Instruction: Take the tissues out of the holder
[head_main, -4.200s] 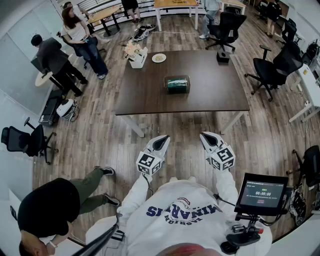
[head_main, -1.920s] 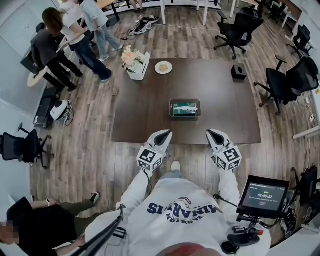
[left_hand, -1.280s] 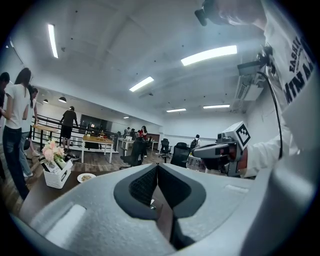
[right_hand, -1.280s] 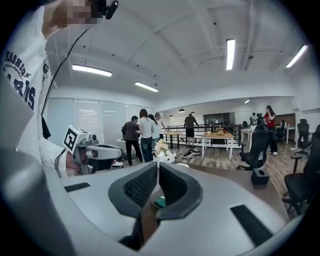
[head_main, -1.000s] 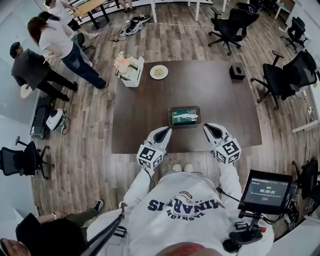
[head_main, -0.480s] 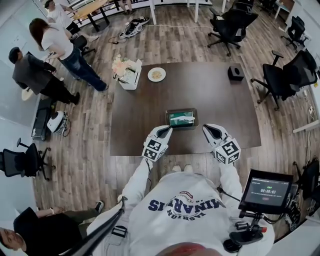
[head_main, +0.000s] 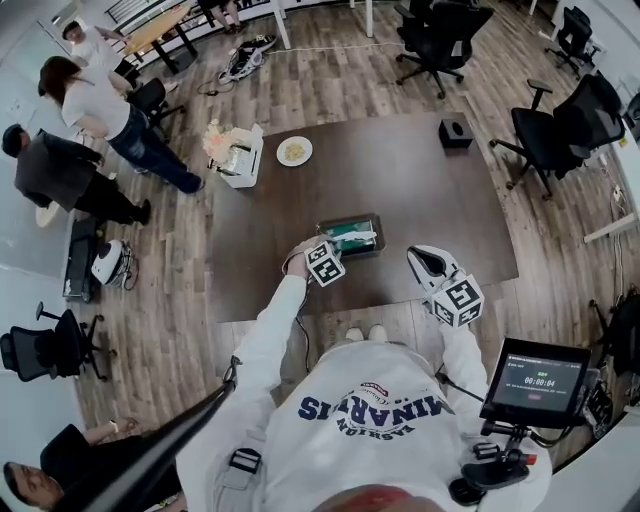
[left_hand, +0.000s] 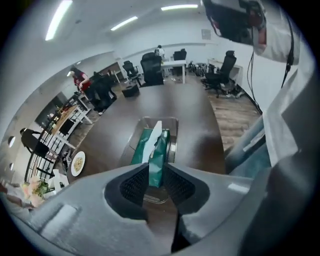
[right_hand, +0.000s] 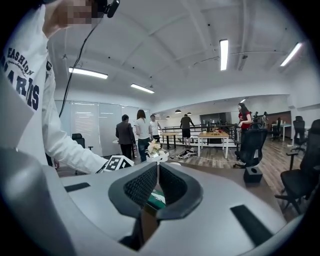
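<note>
Nothing removed yet: tissues (left_hand: 155, 150) sat in the holder (left_hand: 173, 148). Left gripper (left_hand: 156, 173) jaws had just been opening, tissues in the gap, unpinched. Right gripper (right_hand: 156, 169) pressed together, empty.

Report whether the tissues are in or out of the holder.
In. The green tissue pack lies inside the clear holder, with one white tissue poking up from its top.

1 table (head_main: 400, 180), 1 tissue holder (head_main: 352, 218), 1 plate (head_main: 294, 151), 1 black box (head_main: 455, 131).
</note>
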